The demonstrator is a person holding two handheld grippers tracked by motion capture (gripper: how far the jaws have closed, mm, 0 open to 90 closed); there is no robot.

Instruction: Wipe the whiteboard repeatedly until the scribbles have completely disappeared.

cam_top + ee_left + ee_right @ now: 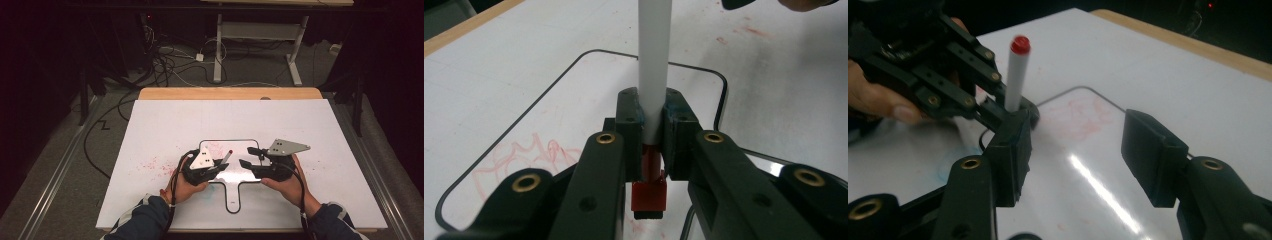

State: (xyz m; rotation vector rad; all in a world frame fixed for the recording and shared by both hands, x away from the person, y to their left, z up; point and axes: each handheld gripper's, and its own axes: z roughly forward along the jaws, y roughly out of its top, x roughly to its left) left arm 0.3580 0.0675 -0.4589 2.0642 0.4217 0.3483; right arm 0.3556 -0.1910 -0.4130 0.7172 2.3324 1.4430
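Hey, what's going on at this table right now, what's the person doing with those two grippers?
A person sits at a white-topped table with a gripper in each hand. The left gripper is shut on a white marker with a red tip, holding it over a small whiteboard with a black border. Faint red scribbles already mark the board. The right gripper hovers open just beside it, holding nothing.
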